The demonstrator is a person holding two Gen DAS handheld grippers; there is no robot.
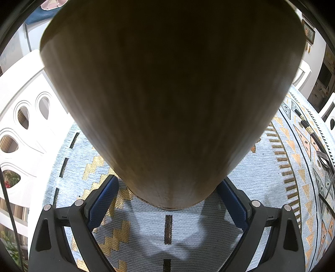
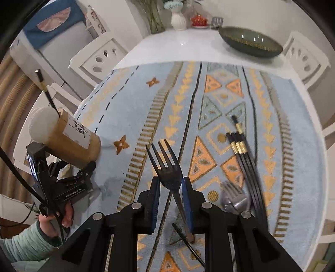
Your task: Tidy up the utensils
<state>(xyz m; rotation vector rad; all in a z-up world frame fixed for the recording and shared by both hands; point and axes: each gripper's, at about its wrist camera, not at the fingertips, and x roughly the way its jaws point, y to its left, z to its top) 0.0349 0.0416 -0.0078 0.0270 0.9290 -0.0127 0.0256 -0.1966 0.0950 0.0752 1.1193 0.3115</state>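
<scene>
My left gripper [image 1: 167,194] is shut on a bamboo utensil holder [image 1: 165,94], which fills the left wrist view. In the right wrist view the same holder [image 2: 69,140] stands tilted at the left of the table, with one black chopstick [image 2: 45,87] sticking out of it and the left gripper [image 2: 83,169] clamped on its base. My right gripper [image 2: 171,186] is shut on a black fork [image 2: 167,167], tines pointing away, held above the patterned cloth [image 2: 129,100]. Several black chopsticks [image 2: 245,154] and silver forks [image 2: 234,198] lie on the cloth to the right.
A dark oval bowl [image 2: 250,41] sits at the far end of the white table [image 2: 167,48], beside a white vase [image 2: 178,19]. White chairs [image 2: 98,58] stand around the table. The chopsticks and silver forks also show at the right edge of the left wrist view [image 1: 318,142].
</scene>
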